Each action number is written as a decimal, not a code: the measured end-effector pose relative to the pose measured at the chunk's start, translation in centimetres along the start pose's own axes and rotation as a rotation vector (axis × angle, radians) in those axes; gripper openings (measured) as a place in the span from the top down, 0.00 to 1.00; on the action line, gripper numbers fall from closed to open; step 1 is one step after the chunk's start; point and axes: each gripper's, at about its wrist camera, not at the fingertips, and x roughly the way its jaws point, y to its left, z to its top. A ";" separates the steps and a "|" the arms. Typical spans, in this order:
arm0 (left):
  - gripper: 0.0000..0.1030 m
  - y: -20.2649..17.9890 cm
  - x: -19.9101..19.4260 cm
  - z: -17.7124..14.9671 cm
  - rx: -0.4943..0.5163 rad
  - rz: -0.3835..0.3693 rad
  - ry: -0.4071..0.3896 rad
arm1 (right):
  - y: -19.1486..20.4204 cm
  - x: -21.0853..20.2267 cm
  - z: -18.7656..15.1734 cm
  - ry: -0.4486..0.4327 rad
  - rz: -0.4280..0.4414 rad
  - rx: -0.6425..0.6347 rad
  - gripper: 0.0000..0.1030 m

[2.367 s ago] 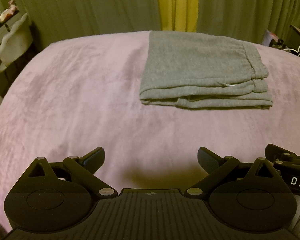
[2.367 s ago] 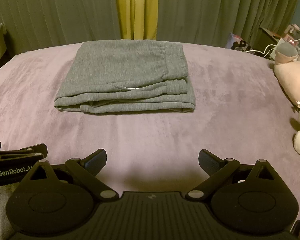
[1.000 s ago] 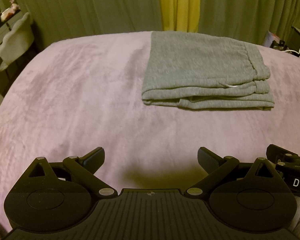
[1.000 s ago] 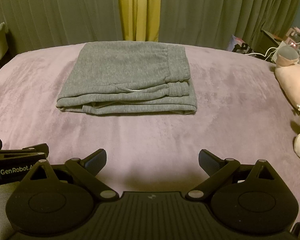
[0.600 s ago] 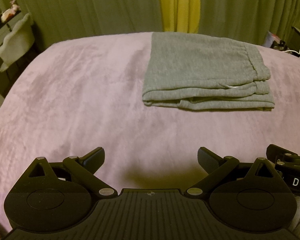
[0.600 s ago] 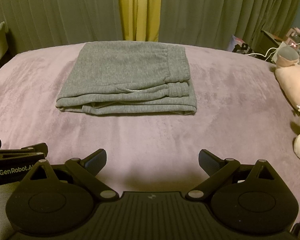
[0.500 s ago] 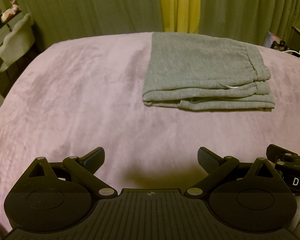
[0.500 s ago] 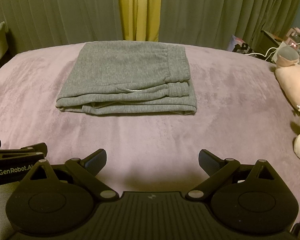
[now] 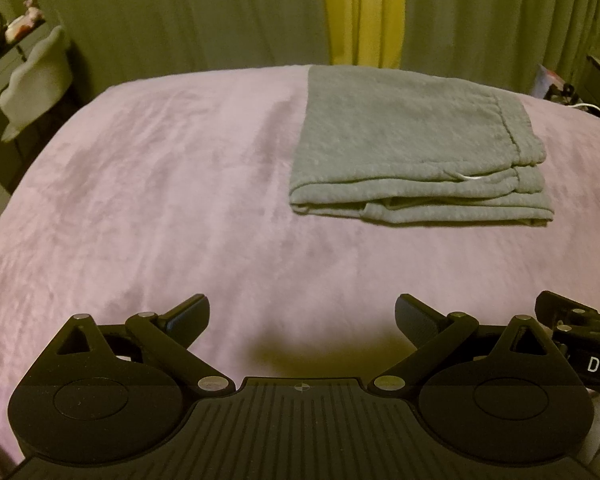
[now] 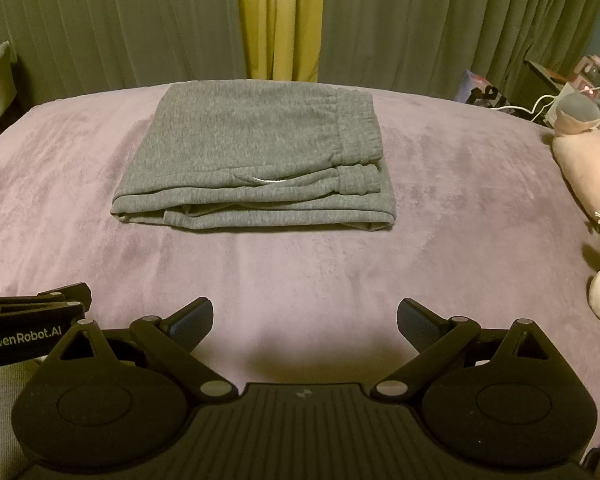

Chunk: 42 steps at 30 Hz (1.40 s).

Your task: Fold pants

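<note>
Grey sweatpants (image 9: 412, 144) lie folded into a flat stack on the pink bedspread (image 9: 160, 200), waistband to the right. They also show in the right wrist view (image 10: 256, 160), centred toward the far side of the bed. My left gripper (image 9: 302, 312) is open and empty, held back near the bed's front edge, well short of the pants. My right gripper (image 10: 305, 314) is open and empty, beside the left one, also well short of the pants.
Green and yellow curtains (image 10: 280, 20) hang behind the bed. Plush toys (image 10: 588, 160) lie at the right edge. A white chair (image 9: 36, 80) stands at the far left. Cables and small items (image 10: 540, 100) sit at the far right.
Both grippers drifted very slightly; the pants have not moved and both grippers stay open.
</note>
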 end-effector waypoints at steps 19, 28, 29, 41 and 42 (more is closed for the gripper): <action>0.01 -0.2 0.3 0.2 -0.003 0.000 -0.001 | -0.2 0.6 0.0 0.008 0.010 -0.002 0.04; 0.01 -0.7 0.1 0.2 0.002 0.003 -0.003 | -0.4 0.7 -0.1 0.009 0.013 0.002 0.04; 0.01 -0.8 0.0 0.2 0.003 0.003 -0.005 | -0.4 0.7 -0.1 0.009 0.014 0.004 0.04; 0.01 -1.1 -0.4 0.2 0.009 0.015 -0.026 | -0.6 0.8 -0.2 0.009 0.018 0.006 0.04; 0.01 -1.0 -0.4 0.3 0.006 0.015 -0.029 | -0.6 0.8 -0.2 0.009 0.018 0.006 0.04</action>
